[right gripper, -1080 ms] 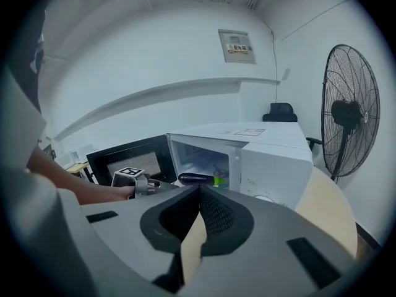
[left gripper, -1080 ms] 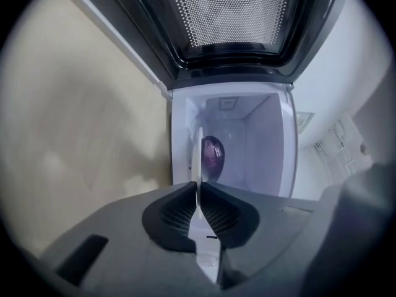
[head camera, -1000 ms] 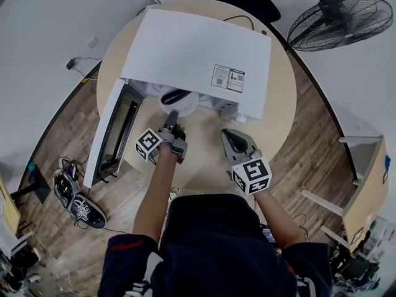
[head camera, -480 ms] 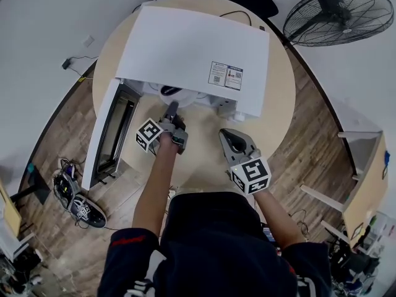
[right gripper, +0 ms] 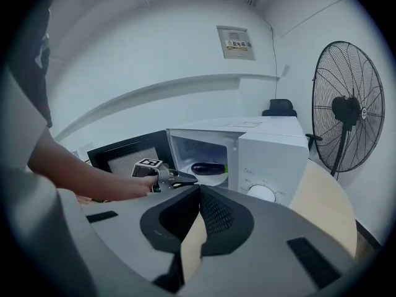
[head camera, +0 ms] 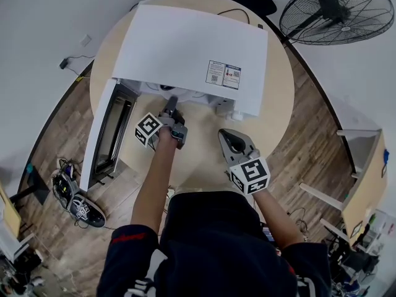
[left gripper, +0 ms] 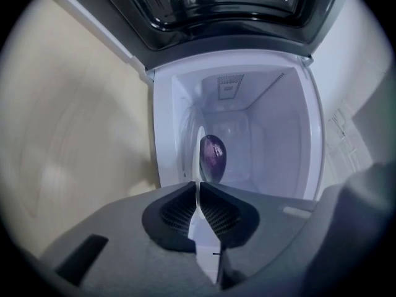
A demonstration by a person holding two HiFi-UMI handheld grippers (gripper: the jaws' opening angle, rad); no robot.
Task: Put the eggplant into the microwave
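The white microwave (head camera: 185, 48) stands on the round table with its door (head camera: 105, 135) swung open to the left. Inside, the dark purple eggplant (left gripper: 212, 156) lies on a white plate (right gripper: 213, 174). My left gripper (head camera: 171, 106) reaches into the opening, shut on the plate's near rim, which shows edge-on between the pads (left gripper: 198, 184). In the head view the microwave's top hides the plate and eggplant. My right gripper (head camera: 228, 136) hovers over the table in front of the microwave's control panel, jaws shut and empty (right gripper: 198, 189).
The light wooden round table (head camera: 272, 116) carries the microwave. A large black floor fan (head camera: 337, 11) stands at the back right. Cables and shoes lie on the wooden floor at the left (head camera: 74, 203). The open door blocks the table's left side.
My left gripper has pushed forward into the microwave with the plate and eggplant, which have slid out of sight under the microwave's top in the head view. The right gripper has stayed put.
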